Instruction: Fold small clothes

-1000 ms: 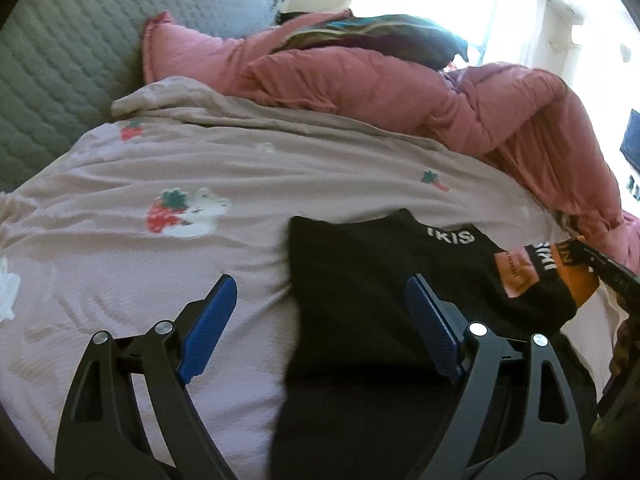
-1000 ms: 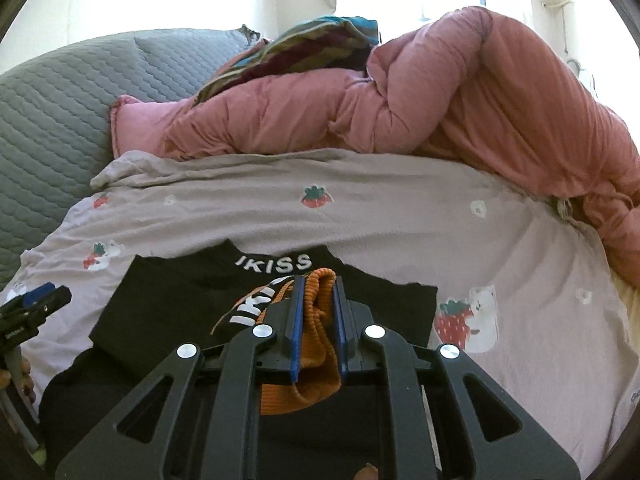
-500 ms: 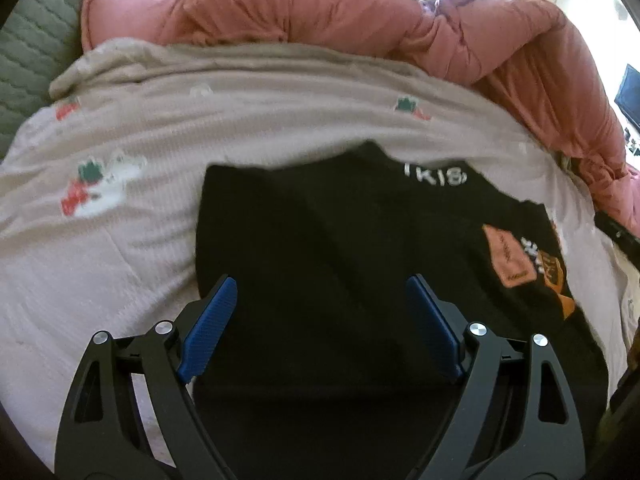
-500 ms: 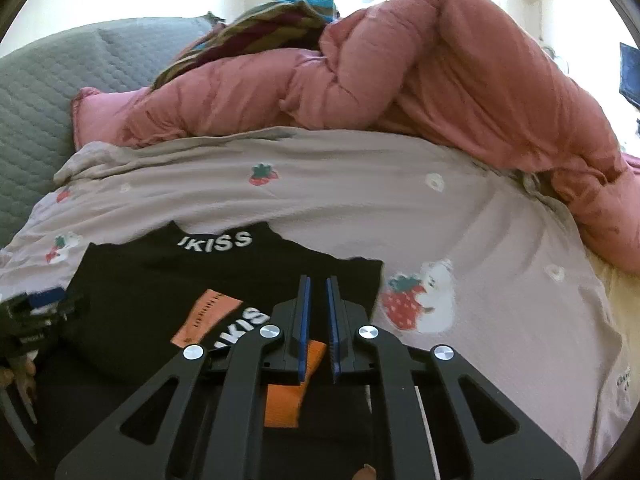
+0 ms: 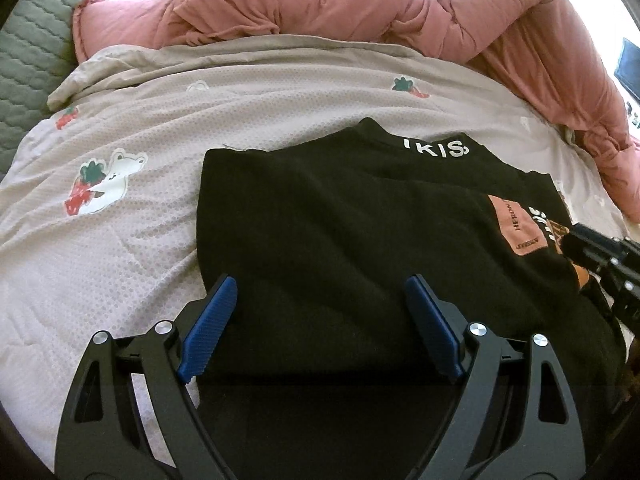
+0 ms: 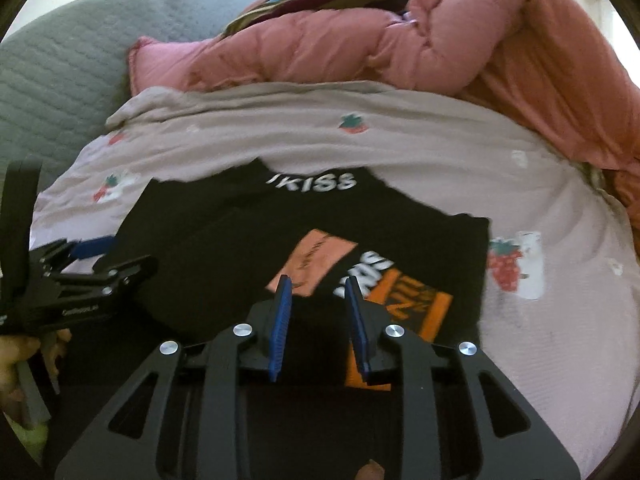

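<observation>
The right claw (image 6: 316, 288) is opening above the one black knit top (image 6: 248, 248), nothing pinched between its blue pads, while the left claw (image 5: 320, 300) stands wide apart over the top's near half. The top lies flat on the pale strawberry-print bed sheet (image 5: 120, 240), which lies bare beyond the top's left, right and far edges. One rumpled pink quilt (image 5: 360, 12) heaps along the far side.

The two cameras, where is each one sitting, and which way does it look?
Left wrist: on the left gripper, jaws wide open, looking down over the black shirt towards the pink quilt; the right gripper shows at the edge.
Right wrist: on the right gripper, jaws opening with nothing between them, looking at the shirt's orange print; a hand holds the left gripper.
Both share the shirt, strawberry sheet and quilt.
</observation>
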Motion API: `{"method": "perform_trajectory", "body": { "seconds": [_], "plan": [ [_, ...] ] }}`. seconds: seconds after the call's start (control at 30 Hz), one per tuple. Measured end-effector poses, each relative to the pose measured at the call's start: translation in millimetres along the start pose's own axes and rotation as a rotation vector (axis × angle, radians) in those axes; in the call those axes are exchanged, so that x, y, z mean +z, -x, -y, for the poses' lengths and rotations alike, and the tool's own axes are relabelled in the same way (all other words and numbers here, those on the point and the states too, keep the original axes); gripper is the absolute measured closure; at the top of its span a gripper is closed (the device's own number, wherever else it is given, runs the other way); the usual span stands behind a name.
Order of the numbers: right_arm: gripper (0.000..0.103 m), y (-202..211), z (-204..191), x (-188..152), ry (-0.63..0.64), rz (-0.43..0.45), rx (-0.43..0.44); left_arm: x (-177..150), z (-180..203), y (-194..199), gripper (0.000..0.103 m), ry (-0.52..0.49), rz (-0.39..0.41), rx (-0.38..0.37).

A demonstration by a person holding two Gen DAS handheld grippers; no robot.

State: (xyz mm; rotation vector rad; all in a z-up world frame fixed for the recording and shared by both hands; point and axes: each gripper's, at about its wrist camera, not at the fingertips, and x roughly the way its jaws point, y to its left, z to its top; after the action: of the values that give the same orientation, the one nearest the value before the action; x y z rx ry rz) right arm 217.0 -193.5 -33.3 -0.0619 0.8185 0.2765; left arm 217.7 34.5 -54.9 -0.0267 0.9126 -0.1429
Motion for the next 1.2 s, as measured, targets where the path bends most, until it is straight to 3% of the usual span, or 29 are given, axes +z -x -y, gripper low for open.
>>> {"method": "perform_trajectory", "body": {
  "seconds": [0.07,0.23,0.3,0.57,0.97,1.03,1.2],
  "plan": [
    [0.067,-3.1,-0.4,-0.8,-0.002,-0.017,0.017,-0.5,-0.4,0.5,0.024,-0.002,-0.003,0.0],
    [0.065,-23.3,16.2,-8.1,-0.057,-0.113,-0.028,-1.5,0.5,0.1,0.024,-0.003,-0.007,-0.001],
    [0.058,-31.3,28.3,-14.2,-0.124,-0.143,-0.002,-2.0,0.6,-0.8,0.024,-0.003,-0.007,-0.003],
    [0.057,-30.7,27.7,-15.4,-0.127,-0.139,-0.002,-4.7,-0.7,1.5,0.024,0.004,-0.002,-0.007],
    [0.04,-14.3,35.3,-11.5,-0.148,-0.093,-0.017,-7.9,-5.5,13.3,0.024,0.015,0.018,-0.002],
    [0.03,-13.0,34.4,-11.5,-0.147,-0.088,-0.018,-7.8,-6.2,14.5,0.02,0.018,0.021,-0.001],
    [0.03,-11.2,32.2,-11.2,-0.141,-0.084,-0.02,-7.6,-8.1,19.1,0.019,0.022,0.028,-0.001]
  ]
}}
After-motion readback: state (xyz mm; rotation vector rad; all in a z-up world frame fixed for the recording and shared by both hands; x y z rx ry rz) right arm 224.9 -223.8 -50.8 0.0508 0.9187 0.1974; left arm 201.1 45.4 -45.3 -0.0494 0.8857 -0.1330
